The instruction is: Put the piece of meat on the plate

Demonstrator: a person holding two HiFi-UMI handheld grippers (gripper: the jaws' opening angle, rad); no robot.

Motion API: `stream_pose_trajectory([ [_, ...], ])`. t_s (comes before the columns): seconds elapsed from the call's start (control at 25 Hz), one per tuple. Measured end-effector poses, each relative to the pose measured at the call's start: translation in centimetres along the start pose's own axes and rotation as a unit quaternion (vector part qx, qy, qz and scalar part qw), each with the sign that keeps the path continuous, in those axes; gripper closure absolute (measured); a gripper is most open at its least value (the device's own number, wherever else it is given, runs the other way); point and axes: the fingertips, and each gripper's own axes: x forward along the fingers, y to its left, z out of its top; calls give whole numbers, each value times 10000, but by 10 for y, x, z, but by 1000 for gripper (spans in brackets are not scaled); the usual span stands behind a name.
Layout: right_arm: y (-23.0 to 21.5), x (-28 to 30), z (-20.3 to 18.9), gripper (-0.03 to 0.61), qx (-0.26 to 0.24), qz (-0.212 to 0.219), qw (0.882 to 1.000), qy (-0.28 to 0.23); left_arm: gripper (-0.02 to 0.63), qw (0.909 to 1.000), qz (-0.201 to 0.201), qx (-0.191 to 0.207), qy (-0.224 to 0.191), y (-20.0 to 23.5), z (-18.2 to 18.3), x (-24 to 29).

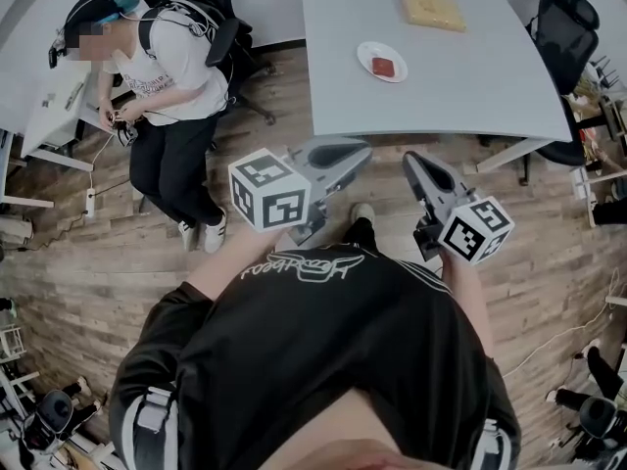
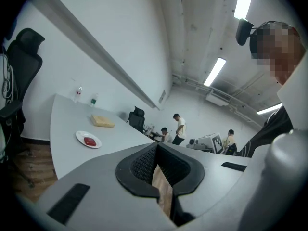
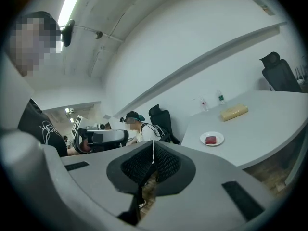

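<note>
Near my chest, left gripper (image 1: 355,151) and right gripper (image 1: 412,162) are both clenched, nothing between the jaws. Far ahead on the table (image 1: 470,86), the meat (image 1: 383,67) already sits on the plate (image 1: 366,53). Task looks done, nothing left. Yellow block (image 1: 432,11) beyond: can't tell what it is.

Grey counter (image 1: 441,86) carries a yellow slab (image 1: 432,10) toward its far end, small bottles (image 2: 94,99) beyond it by the wall. Black office chair (image 1: 566,27) at its right. Seated person in white T-shirt (image 1: 171,67) left of it, feet on wood floor (image 1: 88,262).
</note>
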Motion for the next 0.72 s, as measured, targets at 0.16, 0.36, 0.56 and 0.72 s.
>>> stream_pose_trajectory([
  [0.16, 9, -9, -7, 569, 26, -68, 10000, -46, 606, 10000, -49, 56, 29, -10, -8, -8],
  [0.36, 11, -13, -9, 569, 26, -151, 9999, 19, 606, 9999, -117, 24, 42, -13, -8, -6],
  [0.56, 12, -16, -17, 569, -47, -205, 9997, 141, 606, 9998, -149, 2, 98, -17, -14, -5],
  [0.72, 12, -16, -20, 569, -33, -260, 9995, 160, 606, 9998, -153, -41, 102, -19, -16, -5],
])
